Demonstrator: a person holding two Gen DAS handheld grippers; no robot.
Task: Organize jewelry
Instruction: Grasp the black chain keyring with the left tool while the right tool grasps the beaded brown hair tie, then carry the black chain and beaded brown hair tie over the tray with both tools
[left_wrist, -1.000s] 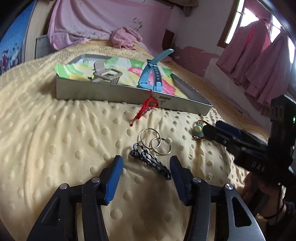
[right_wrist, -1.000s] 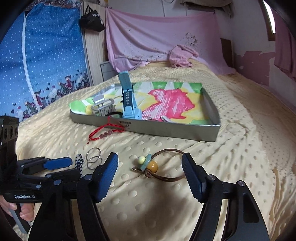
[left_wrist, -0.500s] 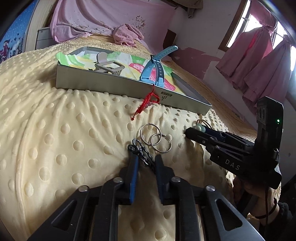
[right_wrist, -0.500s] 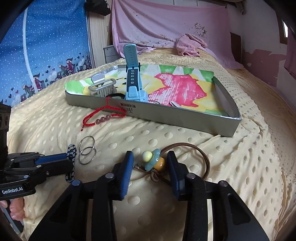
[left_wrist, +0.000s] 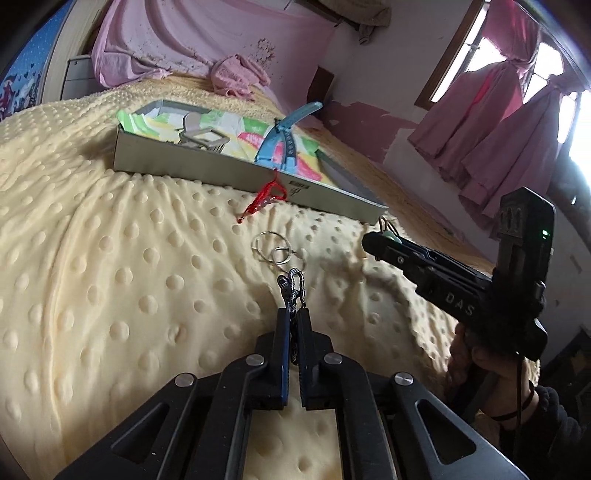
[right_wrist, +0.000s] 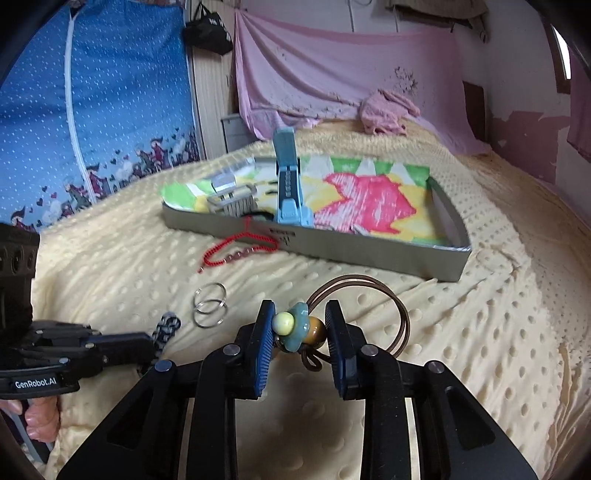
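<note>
Two hand-held grippers (left_wrist: 293, 314) (right_wrist: 300, 314), each gripping jewelry.

The left gripper (left_wrist: 293, 321), wide open a second ago, has closed on the black-and-white braided cord (left_wrist: 293, 291), whose free end now pokes out ahead of its tips. The right gripper (right_wrist: 300, 325) has narrowed around the beaded charm (right_wrist: 297, 326) of the brown cord bracelet (right_wrist: 400, 314); its pads flank the beads, but contact is unclear.

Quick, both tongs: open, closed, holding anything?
Left tongs: closed on the braided cord.
Right tongs: closed on the bead bracelet.
</note>
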